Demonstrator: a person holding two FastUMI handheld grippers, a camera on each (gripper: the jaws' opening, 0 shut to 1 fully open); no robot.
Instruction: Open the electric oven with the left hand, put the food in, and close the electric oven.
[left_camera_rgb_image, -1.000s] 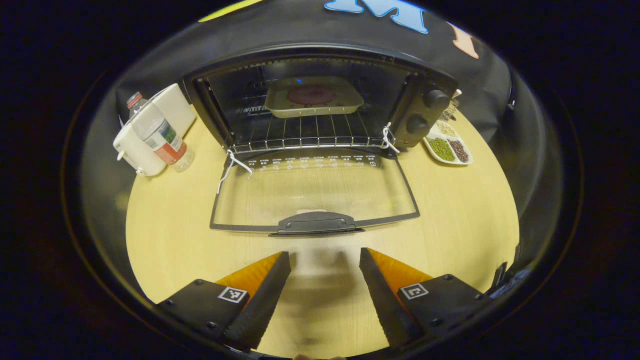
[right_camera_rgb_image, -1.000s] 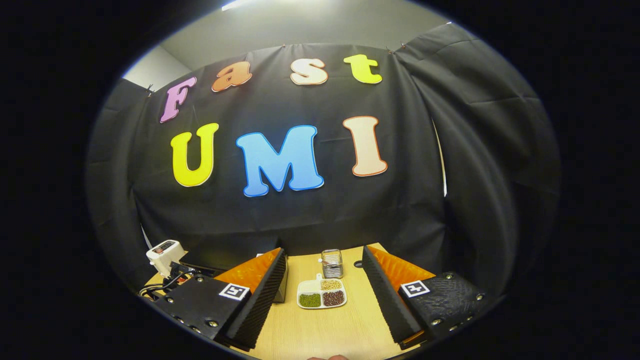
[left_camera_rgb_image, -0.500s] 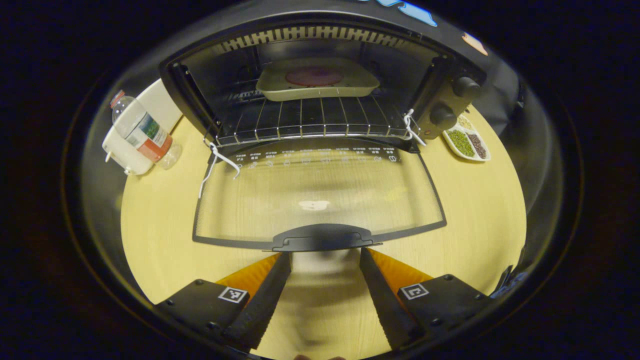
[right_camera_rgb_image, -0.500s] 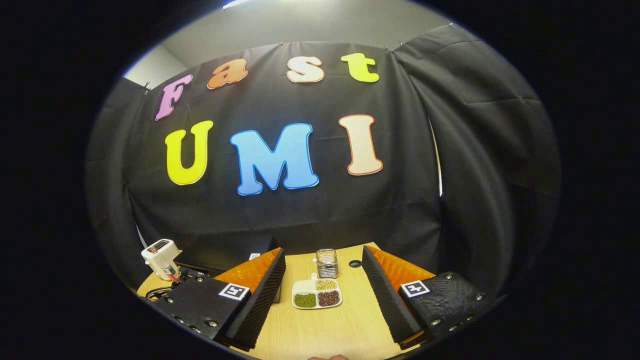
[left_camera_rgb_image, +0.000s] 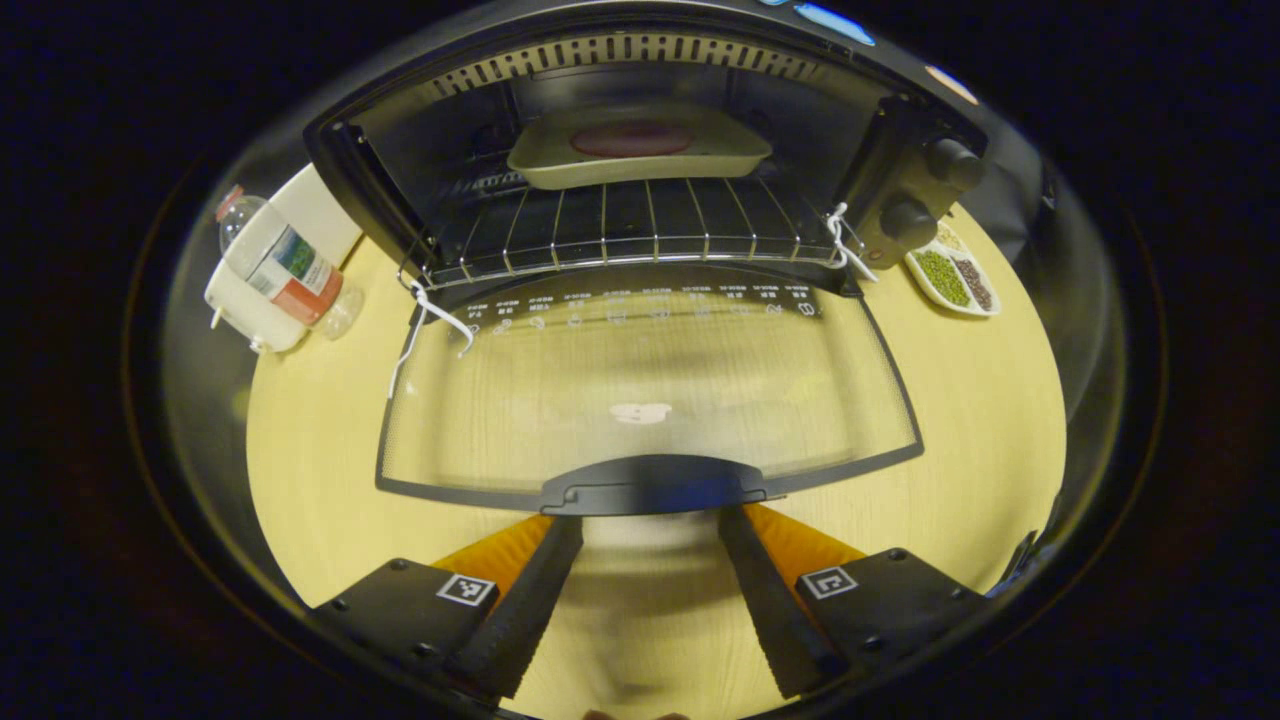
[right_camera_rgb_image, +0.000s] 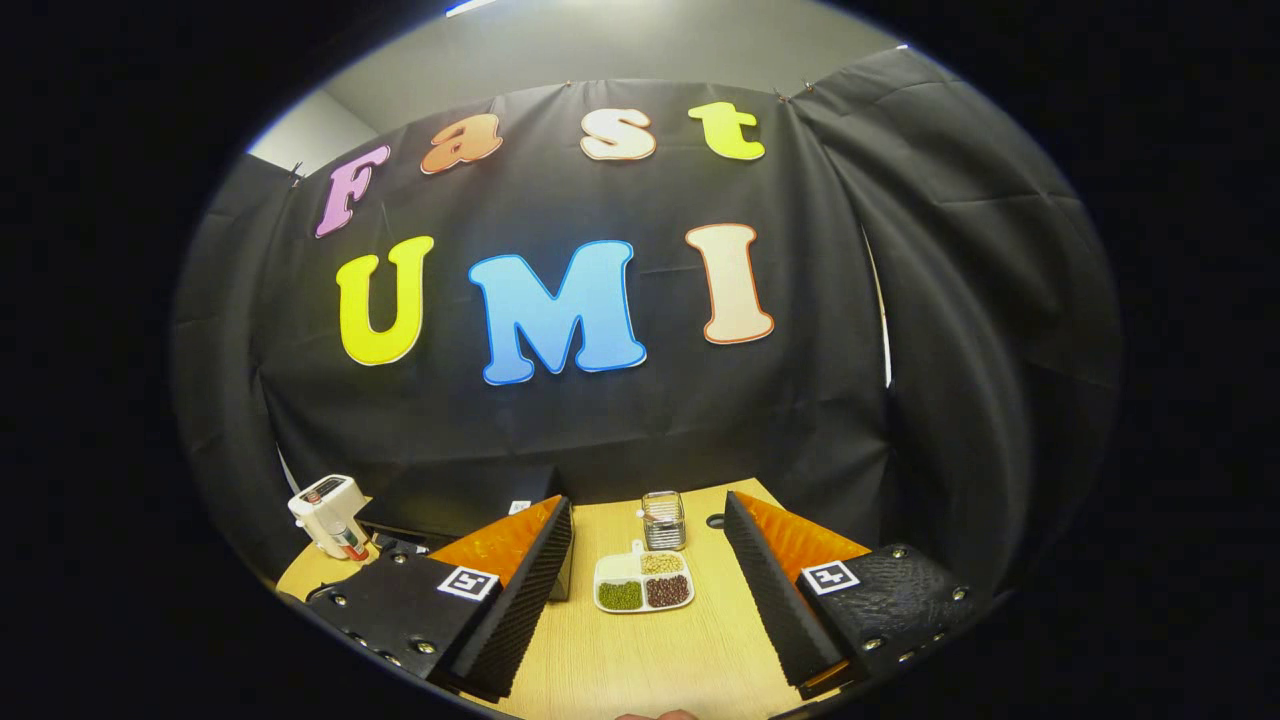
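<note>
Black electric oven (left_camera_rgb_image: 900, 160) on the light wood table (left_camera_rgb_image: 320, 440), glass door (left_camera_rgb_image: 650, 390) dropped flat. Beige tray of food (left_camera_rgb_image: 640, 155) already on the rack. Door's black handle (left_camera_rgb_image: 655, 485) lies crosswise, directly ahead of left gripper (left_camera_rgb_image: 650, 560); jaws apart. Right gripper (right_camera_rgb_image: 648, 590) well away, jaws apart, empty.

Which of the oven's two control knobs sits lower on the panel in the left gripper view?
The knob nearer the divided dish is the lower one; the other knob sits above it, closer to the oven's top edge.
</note>
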